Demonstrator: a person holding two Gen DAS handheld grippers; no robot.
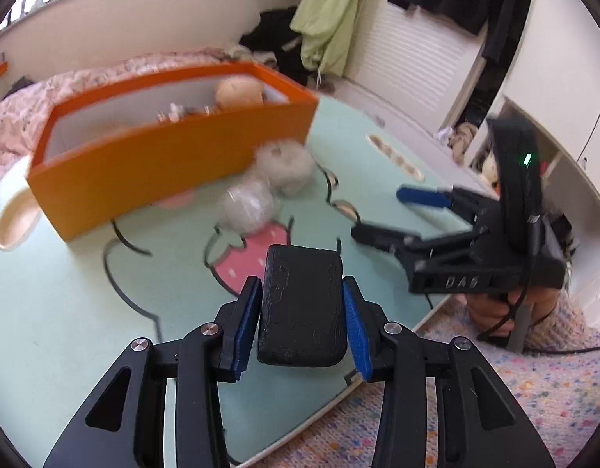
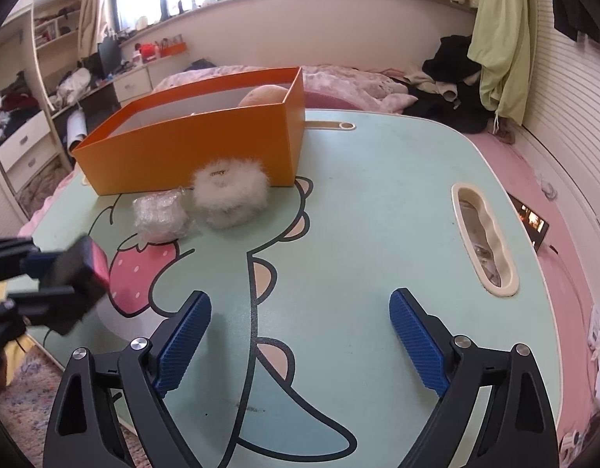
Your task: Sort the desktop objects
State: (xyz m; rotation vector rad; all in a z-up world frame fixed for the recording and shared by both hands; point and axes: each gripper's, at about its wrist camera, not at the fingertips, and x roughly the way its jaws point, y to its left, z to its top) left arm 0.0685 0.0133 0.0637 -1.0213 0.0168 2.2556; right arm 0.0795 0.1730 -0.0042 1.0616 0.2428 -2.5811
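My left gripper (image 1: 302, 286) is shut on a black rectangular block (image 1: 300, 331), its blue pads (image 1: 247, 323) against the two long sides. The right wrist view shows the same block (image 2: 85, 273) blurred at the left edge, with a pink face, above the table's front left corner. My right gripper (image 2: 300, 343) stands wide open over the mint-green table (image 2: 378, 195) with nothing between its fingers. From the left wrist view it (image 1: 382, 214) is to the right. A fluffy white ring (image 2: 229, 195) and a clear plastic bundle (image 2: 159, 214) lie in front of the orange box (image 2: 190, 148).
The orange box holds a tan plush thing (image 2: 263, 95) and small items. The table has a cream slot handle (image 2: 483, 234) at the right. A phone (image 2: 534, 226) lies on the pink bedding beyond the right edge. Speckled carpet (image 1: 495, 390) runs below the front edge.
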